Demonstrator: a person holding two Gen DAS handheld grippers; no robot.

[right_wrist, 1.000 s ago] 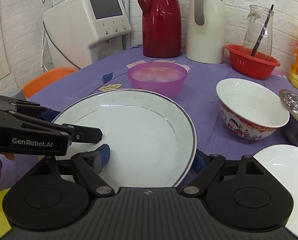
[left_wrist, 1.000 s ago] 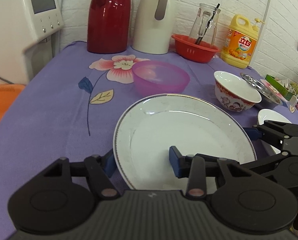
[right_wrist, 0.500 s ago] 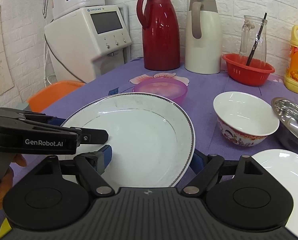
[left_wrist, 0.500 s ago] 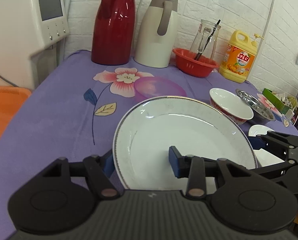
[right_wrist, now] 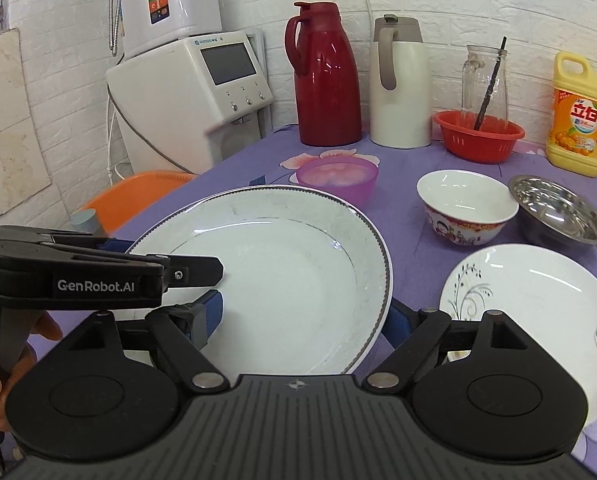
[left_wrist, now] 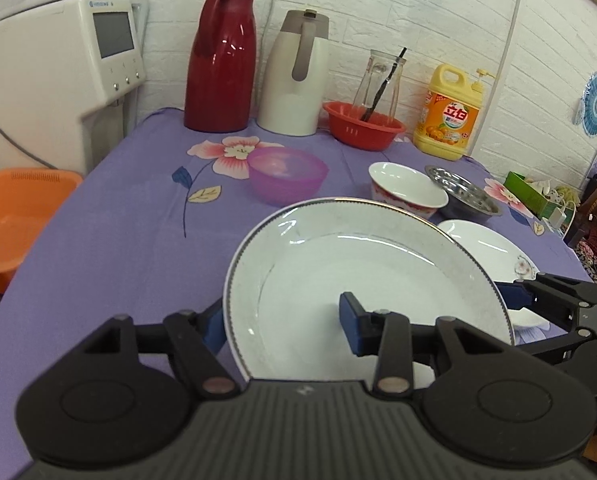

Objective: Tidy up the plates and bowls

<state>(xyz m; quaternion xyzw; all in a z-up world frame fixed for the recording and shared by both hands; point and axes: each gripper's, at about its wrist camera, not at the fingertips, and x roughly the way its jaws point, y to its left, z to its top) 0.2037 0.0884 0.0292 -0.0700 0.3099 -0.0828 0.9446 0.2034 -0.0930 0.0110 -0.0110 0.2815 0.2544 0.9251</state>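
Both claws pinch the large white plate with the dark beaded rim (left_wrist: pixel 362 280): the left gripper (left_wrist: pixel 282 320) clamps its left edge, the right gripper (right_wrist: pixel 302 316) its right edge, holding it above the purple flowered tablecloth (left_wrist: pixel 118 220). Uneven pulling could slip a rim free, dropping it onto the smaller white floral plate (right_wrist: pixel 538 292) at near right.

At the back wall I see a red thermos (left_wrist: pixel 221 58) beside a cream thermos (left_wrist: pixel 296 76). Right of them: red basket (left_wrist: pixel 363 125) holding a glass jar (left_wrist: pixel 380 82), then yellow detergent bottle (left_wrist: pixel 448 114). White dispenser (left_wrist: pixel 58 80) and orange basin (left_wrist: pixel 18 216) stand off the surface's left edge.
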